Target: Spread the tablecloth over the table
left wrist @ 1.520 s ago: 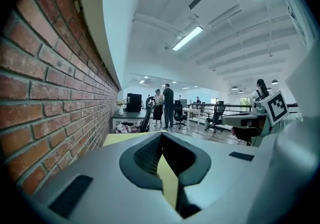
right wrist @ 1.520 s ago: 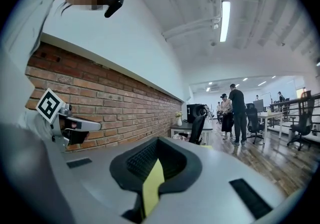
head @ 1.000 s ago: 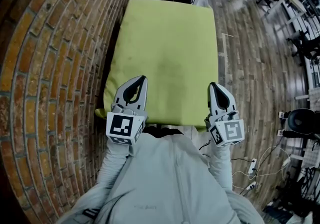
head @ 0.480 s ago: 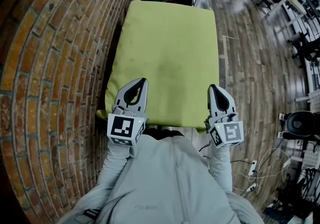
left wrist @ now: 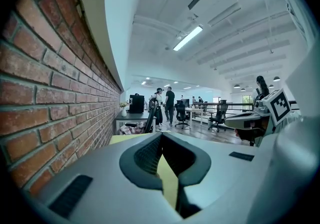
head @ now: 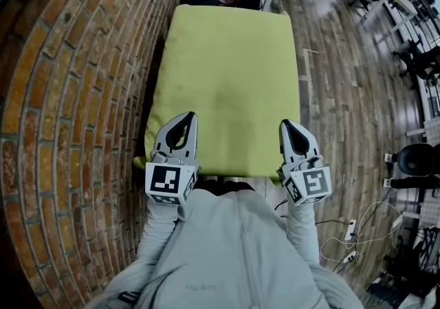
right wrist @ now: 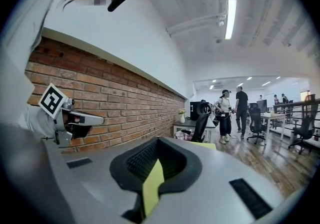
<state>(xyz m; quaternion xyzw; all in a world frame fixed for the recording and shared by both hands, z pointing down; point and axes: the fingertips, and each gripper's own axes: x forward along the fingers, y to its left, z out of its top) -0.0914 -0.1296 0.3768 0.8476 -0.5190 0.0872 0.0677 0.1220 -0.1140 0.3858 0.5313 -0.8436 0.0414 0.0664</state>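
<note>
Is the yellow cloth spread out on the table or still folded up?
Spread out. The yellow-green tablecloth lies flat as one smooth sheet in the head view, its edges straight and no folds showing.

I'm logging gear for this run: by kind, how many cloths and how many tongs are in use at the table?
tablecloth: 1
tongs: 2, the left tongs and the right tongs, each shut on the tablecloth's near edge
Total: 3
</note>
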